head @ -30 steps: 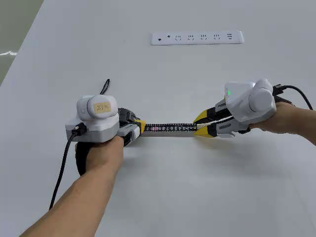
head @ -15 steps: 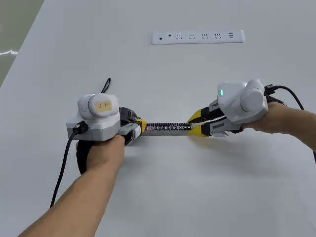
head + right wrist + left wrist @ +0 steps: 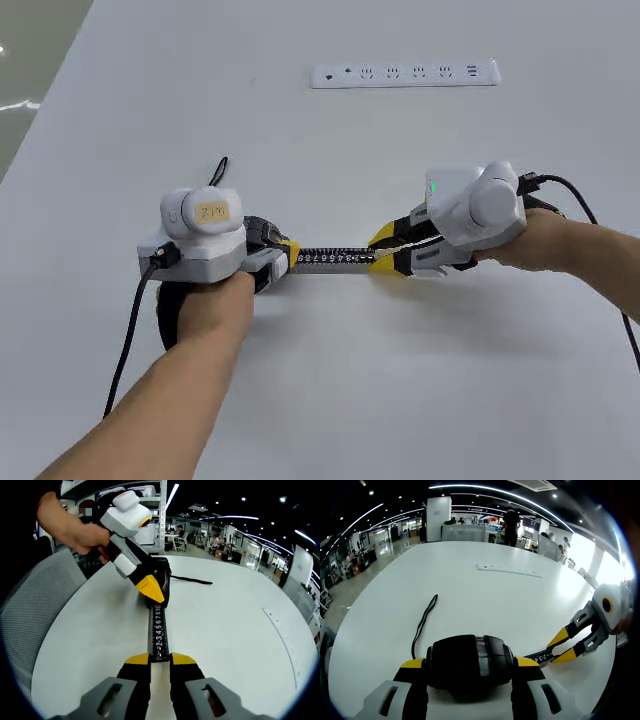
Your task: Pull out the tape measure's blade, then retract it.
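Observation:
A black tape measure case [image 3: 262, 236] rests on the white table, and my left gripper [image 3: 280, 258] is shut on it. In the left gripper view the case [image 3: 470, 661] fills the gap between the yellow-tipped jaws of the left gripper [image 3: 470, 666]. A short length of blade [image 3: 335, 259] runs right from the case to my right gripper [image 3: 385, 252], which is shut on the blade's end. In the right gripper view the numbered blade [image 3: 159, 632] leads from the right gripper [image 3: 160, 659] up to the case [image 3: 161, 577].
A white power strip [image 3: 405, 74] lies at the far side of the table [image 3: 330, 390]. The tape's black wrist strap [image 3: 215, 172] trails behind the case. Cables hang from both grippers. The table's left edge is near my left arm.
My right gripper has moved left toward the case with the blade's end in it, and the exposed blade has grown shorter. The left gripper stays on the case.

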A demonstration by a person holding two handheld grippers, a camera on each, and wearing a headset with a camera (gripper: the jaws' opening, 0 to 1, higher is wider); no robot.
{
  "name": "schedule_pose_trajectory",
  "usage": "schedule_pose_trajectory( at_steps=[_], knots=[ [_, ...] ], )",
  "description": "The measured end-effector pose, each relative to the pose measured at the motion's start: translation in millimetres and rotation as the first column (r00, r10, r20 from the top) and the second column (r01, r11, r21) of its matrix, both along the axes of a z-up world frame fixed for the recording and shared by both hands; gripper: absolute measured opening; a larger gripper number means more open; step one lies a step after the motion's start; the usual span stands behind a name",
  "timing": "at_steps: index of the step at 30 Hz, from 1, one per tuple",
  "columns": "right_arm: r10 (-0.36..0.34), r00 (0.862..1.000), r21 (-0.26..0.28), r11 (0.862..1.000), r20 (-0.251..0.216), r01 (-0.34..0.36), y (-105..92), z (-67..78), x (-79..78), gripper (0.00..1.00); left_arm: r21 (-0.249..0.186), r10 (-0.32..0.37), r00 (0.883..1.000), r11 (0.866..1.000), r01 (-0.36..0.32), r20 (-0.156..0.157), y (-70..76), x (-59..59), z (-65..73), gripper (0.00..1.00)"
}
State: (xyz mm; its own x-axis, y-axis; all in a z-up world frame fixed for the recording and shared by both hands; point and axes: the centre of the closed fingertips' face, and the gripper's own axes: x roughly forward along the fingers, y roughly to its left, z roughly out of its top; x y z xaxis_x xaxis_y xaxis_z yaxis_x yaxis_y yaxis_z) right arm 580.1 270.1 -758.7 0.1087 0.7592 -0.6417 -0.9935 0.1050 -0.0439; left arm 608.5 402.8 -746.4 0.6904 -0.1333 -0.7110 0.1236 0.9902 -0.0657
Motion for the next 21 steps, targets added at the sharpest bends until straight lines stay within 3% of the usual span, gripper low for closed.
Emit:
schedule_pose_trajectory(
  at_steps=[21],
  knots=[
    [0.014, 1.0, 0.022, 1.0, 0.003, -0.014, 35.5, -1.6, 5.2, 0.12, -0.018, -0.004, 1.0, 1.0, 0.004, -0.01, 0.6, 0.1, -0.1, 0.64]
  ],
)
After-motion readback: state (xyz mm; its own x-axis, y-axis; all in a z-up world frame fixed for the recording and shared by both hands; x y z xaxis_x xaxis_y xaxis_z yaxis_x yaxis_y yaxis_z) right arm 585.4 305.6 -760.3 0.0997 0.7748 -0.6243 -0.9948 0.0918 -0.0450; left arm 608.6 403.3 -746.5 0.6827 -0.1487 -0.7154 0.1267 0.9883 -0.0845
